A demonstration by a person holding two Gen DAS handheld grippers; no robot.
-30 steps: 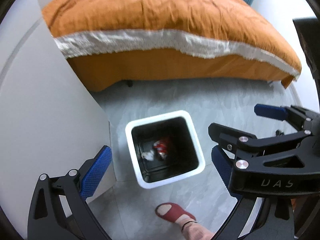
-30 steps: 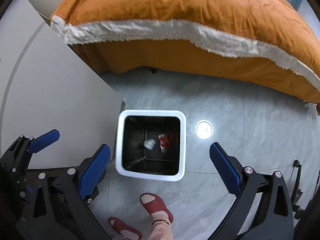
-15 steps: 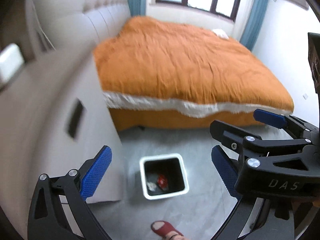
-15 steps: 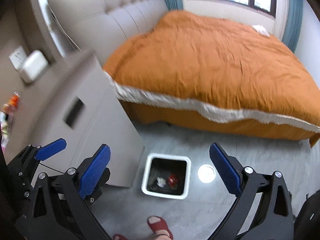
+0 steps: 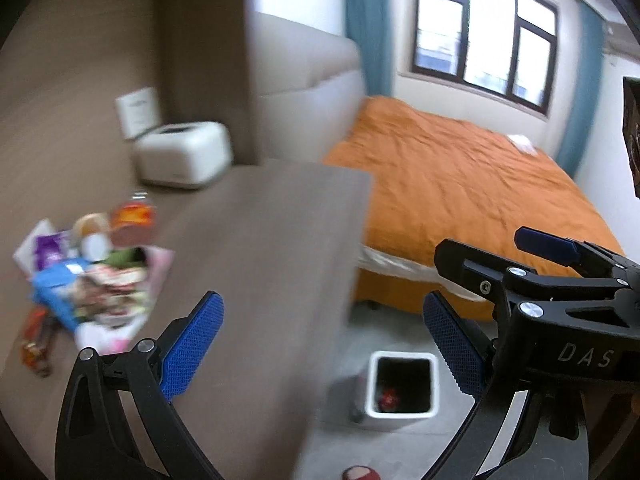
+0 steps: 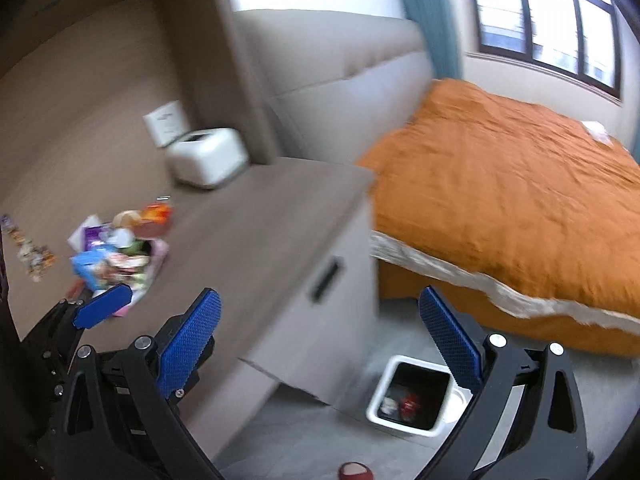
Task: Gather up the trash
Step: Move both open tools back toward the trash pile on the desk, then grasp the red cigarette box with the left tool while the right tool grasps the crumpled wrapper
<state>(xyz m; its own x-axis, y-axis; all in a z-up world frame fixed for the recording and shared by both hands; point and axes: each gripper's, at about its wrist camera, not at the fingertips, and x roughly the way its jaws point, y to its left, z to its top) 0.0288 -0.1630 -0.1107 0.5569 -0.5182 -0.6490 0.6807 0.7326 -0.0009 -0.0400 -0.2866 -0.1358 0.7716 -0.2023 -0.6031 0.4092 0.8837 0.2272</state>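
Note:
A blurred pile of colourful wrappers and packets (image 5: 100, 272) (image 6: 116, 252) lies on the brown cabinet top (image 5: 260, 260) (image 6: 248, 232), ahead and to the left of both grippers. My left gripper (image 5: 320, 344) is open and holds nothing; its blue pad (image 6: 104, 306) shows at the left of the right wrist view. My right gripper (image 6: 320, 340) is open and holds nothing too. Down on the floor stands the white square bin (image 5: 400, 414) (image 6: 376, 396). It holds a red item (image 5: 388, 398) (image 6: 410, 402) and a white crumpled scrap (image 6: 388, 404).
A white box (image 5: 182, 154) (image 6: 208, 156) sits at the back of the cabinet top. More small wrappers (image 6: 34, 256) lie far left. The orange bed (image 5: 460, 184) (image 6: 520, 200) fills the right. A foot in a red slipper (image 5: 358, 472) (image 6: 354, 472) stands near the bin.
Both grippers have risen and swung up from right above the bin. The bin now looks small and low, and the cabinet top with the trash pile has come into view. Both stay open.

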